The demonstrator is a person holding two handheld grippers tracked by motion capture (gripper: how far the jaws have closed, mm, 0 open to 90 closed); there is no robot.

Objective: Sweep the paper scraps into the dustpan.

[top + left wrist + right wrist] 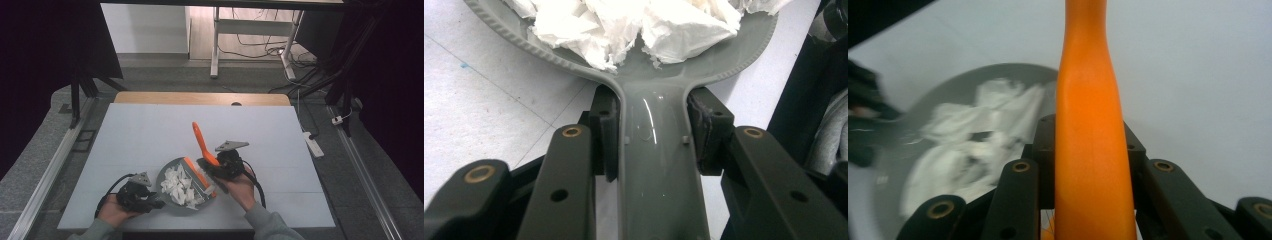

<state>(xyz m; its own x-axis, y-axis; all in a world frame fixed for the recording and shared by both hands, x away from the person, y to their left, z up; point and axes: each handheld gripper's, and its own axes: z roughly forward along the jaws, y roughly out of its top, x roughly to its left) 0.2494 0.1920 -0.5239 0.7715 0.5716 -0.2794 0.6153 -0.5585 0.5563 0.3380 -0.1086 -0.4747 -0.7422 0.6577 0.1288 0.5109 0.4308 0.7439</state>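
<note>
- Grey plastic marks the dustpan (169, 186) in the high view; it lies on the white table (150, 135) near the front edge, between the person's two hands, with a heap of crumpled white paper (180, 185) in its bowl.
- In the same view the left gripper (150, 199) sits at the dustpan's left side, held low at the table, and the right gripper (210, 167) is at the pan's right side with the orange brush (202, 145) in its grip. The brush handle slants up and away from the person, while its head rests at the pan's right rim, just beside the paper.
- In the left gripper view the left gripper (655, 137) is clamped on the dustpan's grey handle (656, 165): both pads press its sides. The pan's ribbed rim (549, 55) lies just ahead, the paper (624, 25) heaped inside.
- In the right gripper view the right gripper (1089, 150) is clamped on the orange brush handle (1090, 125), which runs straight up between the jaws. To the left, blurred, lies the dustpan (948, 92) with the paper (973, 140) in it, on the white table (1198, 75).
</note>
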